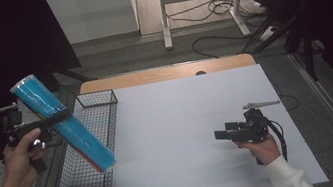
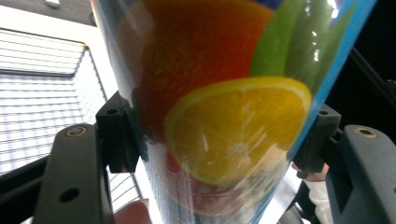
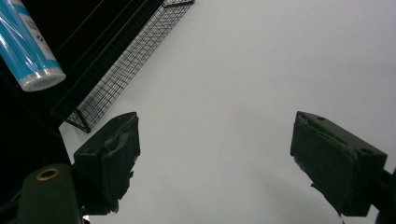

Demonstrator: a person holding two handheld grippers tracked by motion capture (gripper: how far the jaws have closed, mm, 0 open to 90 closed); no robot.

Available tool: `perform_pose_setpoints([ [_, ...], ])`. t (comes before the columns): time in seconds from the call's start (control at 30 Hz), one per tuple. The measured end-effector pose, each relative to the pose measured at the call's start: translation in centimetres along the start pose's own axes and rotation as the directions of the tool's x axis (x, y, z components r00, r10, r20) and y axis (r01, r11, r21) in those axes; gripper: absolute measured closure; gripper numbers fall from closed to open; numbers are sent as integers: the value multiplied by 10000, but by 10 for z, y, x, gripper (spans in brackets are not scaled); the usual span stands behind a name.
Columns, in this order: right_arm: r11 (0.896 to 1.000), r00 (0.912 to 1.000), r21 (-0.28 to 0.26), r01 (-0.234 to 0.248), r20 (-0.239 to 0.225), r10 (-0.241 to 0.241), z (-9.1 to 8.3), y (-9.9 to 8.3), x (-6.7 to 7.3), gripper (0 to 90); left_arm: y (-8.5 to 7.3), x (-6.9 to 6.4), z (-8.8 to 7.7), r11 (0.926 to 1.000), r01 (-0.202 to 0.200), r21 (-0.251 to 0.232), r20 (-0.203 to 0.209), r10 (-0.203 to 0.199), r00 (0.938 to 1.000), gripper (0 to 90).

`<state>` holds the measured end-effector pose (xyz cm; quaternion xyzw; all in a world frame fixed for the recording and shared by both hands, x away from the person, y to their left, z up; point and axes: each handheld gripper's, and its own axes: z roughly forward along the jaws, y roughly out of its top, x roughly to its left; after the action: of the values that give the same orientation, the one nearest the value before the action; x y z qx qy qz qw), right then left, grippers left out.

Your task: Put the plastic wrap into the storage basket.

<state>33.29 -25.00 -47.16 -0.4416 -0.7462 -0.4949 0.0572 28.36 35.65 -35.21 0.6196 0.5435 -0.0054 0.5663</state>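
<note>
holding a long blue tube (image 1: 62, 124) in the left gripper (image 1: 50, 121), lower left of the high view; a hand (image 1: 20, 165) in a white sleeve comes up from the bottom edge there. jaws clamped on the tube's sides, about a third of the way down from its upper end. left gripper view: tube (image 2: 224, 116) runs up the middle of the frame between both black jaws, pads pressed against its wrap on either side; printed orange slice at centre, red and green fruit print above it.

tube tilted, upper capped end toward the upper left of the high view, lower end down to the right, above the right-hand rim of a black wire basket (image 1: 87, 151). cannot tell whether the lower end touches the basket wire.

right gripper (image 1: 221, 135) in the lower right of the high view, held by the other hand (image 1: 263, 148), pointing left across the frame, low over the white bench (image 1: 189, 120). right gripper view: both jaws stand wide apart at the bottom corners, bare bench surface between them, nothing held. same view, upper left corner: tube's pale lower end (image 3: 29, 51) and a stretch of the basket mesh (image 3: 126, 65).

basket sits at the bench's left edge, well apart from the right gripper.

beyond the bench, top of the high view: grey floor, white metal frame legs (image 1: 200, 2), loose black cables (image 1: 217, 9).
</note>
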Motion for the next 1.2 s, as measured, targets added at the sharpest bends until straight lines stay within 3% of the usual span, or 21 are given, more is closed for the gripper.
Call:
perform_pose_setpoints([
  [0.23,10000,10000,-4,-39,31,39,0,0,-1,157,2,6,-12,9993,-218,296,-581,235,9980,321],
  [0.53,10000,10000,16,-37,60,37,0,-1,-3,157,-2,13,-12,9955,-325,892,-1188,431,9920,321],
  [0.8,10000,9999,16,-95,82,95,1,-1,-3,158,-8,20,-2,9868,-444,1560,-1559,690,9854,321],
  [0.97,9999,9999,42,-91,94,91,1,-1,-4,158,-12,26,9,9759,-476,2131,-1910,894,9775,321],
  [1.2,9999,9999,-1,-119,108,119,0,-1,-5,158,-15,27,14,9669,-489,2505,-1953,999,9756,321],
])
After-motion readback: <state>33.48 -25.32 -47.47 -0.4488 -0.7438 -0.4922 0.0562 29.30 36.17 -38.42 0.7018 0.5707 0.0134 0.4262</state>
